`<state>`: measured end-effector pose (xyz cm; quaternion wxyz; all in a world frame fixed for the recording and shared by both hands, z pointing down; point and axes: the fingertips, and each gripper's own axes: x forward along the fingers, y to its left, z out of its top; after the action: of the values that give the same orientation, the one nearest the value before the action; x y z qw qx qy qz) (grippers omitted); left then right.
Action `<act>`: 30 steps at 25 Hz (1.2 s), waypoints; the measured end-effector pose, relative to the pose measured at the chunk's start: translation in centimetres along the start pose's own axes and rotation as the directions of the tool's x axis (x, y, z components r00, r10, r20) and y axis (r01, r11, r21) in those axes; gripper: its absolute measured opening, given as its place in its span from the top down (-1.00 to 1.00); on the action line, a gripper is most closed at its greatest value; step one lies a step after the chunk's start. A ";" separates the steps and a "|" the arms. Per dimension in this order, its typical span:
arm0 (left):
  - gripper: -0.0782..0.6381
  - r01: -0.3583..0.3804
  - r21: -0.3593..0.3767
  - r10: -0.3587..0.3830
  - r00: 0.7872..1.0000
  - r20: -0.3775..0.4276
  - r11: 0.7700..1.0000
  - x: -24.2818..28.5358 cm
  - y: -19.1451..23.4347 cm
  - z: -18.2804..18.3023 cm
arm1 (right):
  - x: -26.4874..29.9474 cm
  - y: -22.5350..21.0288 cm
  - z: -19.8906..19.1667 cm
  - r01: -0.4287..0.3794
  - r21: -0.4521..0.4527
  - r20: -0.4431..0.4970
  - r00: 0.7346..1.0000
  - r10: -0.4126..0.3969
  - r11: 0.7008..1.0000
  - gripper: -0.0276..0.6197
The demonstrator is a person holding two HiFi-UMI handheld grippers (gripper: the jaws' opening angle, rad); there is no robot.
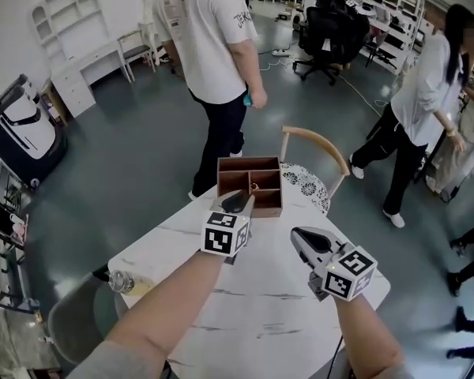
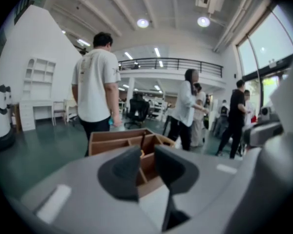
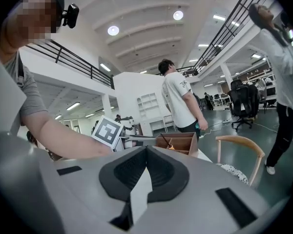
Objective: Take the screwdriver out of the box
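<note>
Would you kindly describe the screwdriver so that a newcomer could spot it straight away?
On the white marble table, look to its far edge, where a brown wooden box with dividers stands. The screwdriver leans near the central dividers: a thin dark stem, orange at its lower end, the only item visible in the box.

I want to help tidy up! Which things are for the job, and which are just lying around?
For the job: wooden box, screwdriver inside it, left claw, right claw.
Just lying about: plastic bottle, wooden chair, black office chair.
</note>
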<state>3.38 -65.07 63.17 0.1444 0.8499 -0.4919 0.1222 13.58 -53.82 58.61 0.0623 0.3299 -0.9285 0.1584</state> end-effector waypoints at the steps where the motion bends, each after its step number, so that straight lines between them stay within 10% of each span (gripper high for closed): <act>1: 0.56 -0.007 0.012 0.007 1.000 -0.010 1.000 0.6 0.3 -0.3 | 0.4 -0.2 -0.3 -0.003 0.003 -0.003 1.000 0.003 1.000 0.89; 30: 0.73 -0.061 0.162 0.062 0.998 -0.006 0.985 5.0 1.1 -1.5 | 1.9 -1.7 -3.9 -0.015 0.051 -0.019 1.000 0.016 0.999 0.89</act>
<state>4.76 -69.08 66.45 0.0739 0.8425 -0.5056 0.1705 13.23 -54.91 63.13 0.0619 0.3227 -0.9261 0.1855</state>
